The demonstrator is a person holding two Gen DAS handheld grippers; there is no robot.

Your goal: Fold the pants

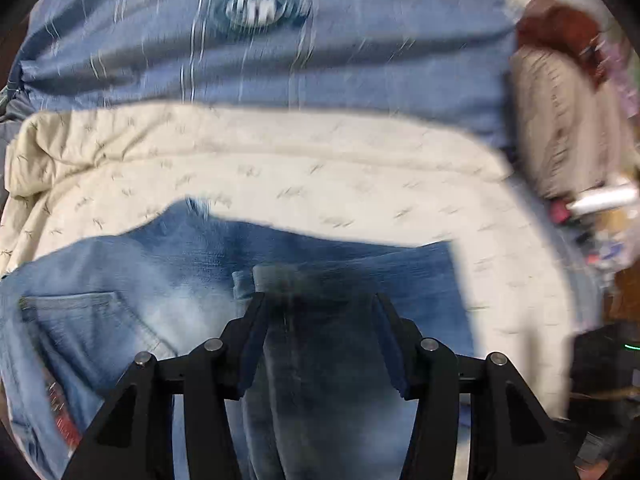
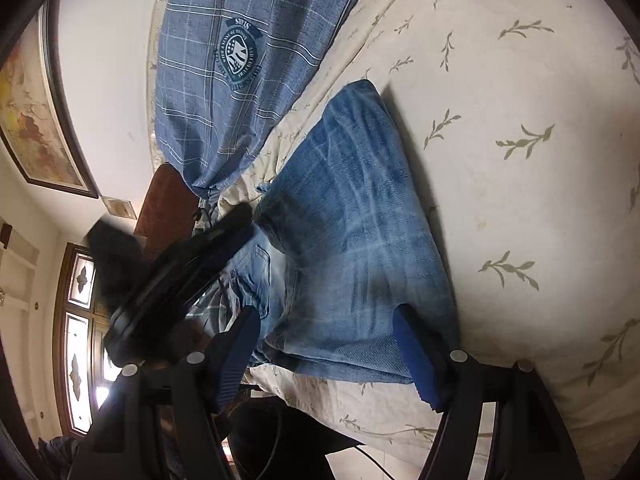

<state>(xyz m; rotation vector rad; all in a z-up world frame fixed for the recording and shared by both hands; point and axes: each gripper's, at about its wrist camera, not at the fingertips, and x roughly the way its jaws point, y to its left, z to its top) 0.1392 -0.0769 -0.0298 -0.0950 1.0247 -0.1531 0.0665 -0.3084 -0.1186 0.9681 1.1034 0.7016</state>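
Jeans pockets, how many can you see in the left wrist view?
1: a back pocket at lower left on the jeans, left of the left gripper. Others may be hidden under folds.

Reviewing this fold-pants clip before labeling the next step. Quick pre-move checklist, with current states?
1. Left gripper has denim between its fingers: ok, a bunched fold of the jeans sits there; whether it is clamped, cannot tell.
2. Right gripper ready to grasp: ok, jaws spread wide over the jeans' edge, nothing pinched.
3. Jeans supported: ok, lying on the cream leaf-print bedspread.
4. Fold lies flat: not ok, fabric is rumpled near the back pocket.
5. Fold path free of the blue plaid pillow: ok, it lies beyond the jeans.
6. Left view sharp enough to judge edges: not ok, motion-blurred.
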